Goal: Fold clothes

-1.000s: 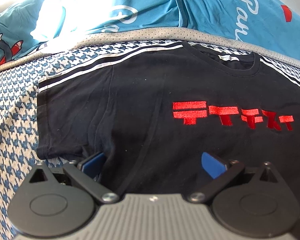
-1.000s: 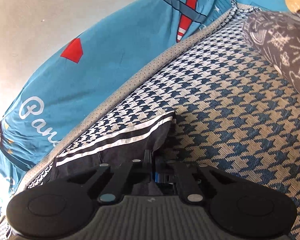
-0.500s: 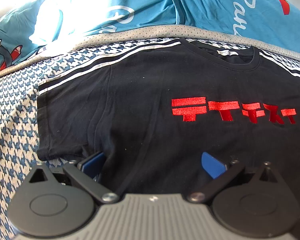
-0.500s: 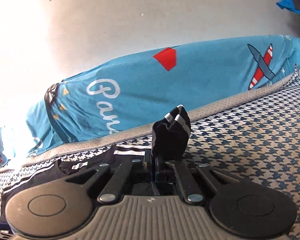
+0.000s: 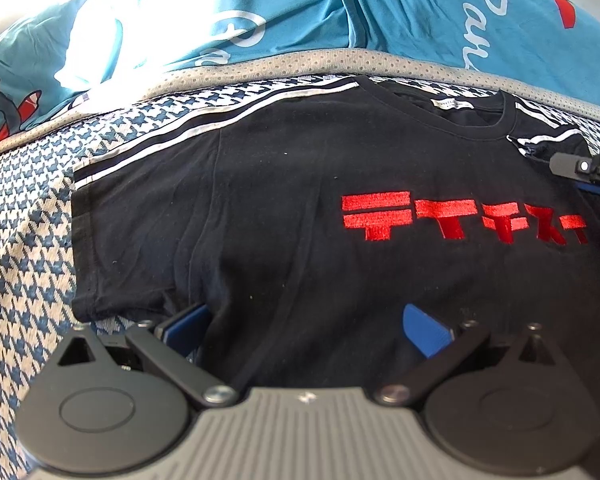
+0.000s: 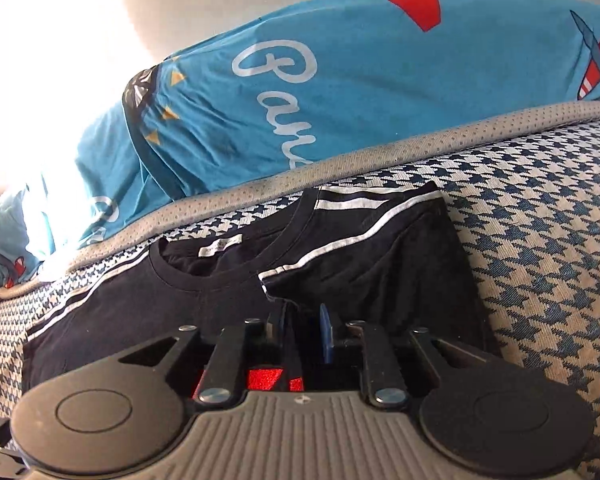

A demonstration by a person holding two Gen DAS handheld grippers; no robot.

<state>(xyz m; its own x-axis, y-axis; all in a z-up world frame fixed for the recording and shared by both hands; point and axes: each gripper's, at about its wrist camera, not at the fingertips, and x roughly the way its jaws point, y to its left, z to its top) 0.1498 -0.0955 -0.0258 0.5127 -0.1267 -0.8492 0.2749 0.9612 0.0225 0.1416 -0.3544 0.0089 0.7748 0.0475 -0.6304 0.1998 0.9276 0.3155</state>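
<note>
Houndstooth bed (image 5: 20, 240), black T-shirt (image 5: 280, 208), sleeve (image 6: 380, 264) folded in

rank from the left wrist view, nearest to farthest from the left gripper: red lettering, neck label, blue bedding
1. red lettering, on the shirt's chest, right of centre
2. neck label, inside the collar, further up
3. blue bedding, beyond the shirt, along the top

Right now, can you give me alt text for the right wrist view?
A black T-shirt with white shoulder stripes lies on a blue-and-cream houndstooth cover, its striped sleeve folded inward over the chest. The right gripper hovers at the sleeve's edge, jaws opening, fabric between them. Turquoise printed bedding lies behind.
</note>
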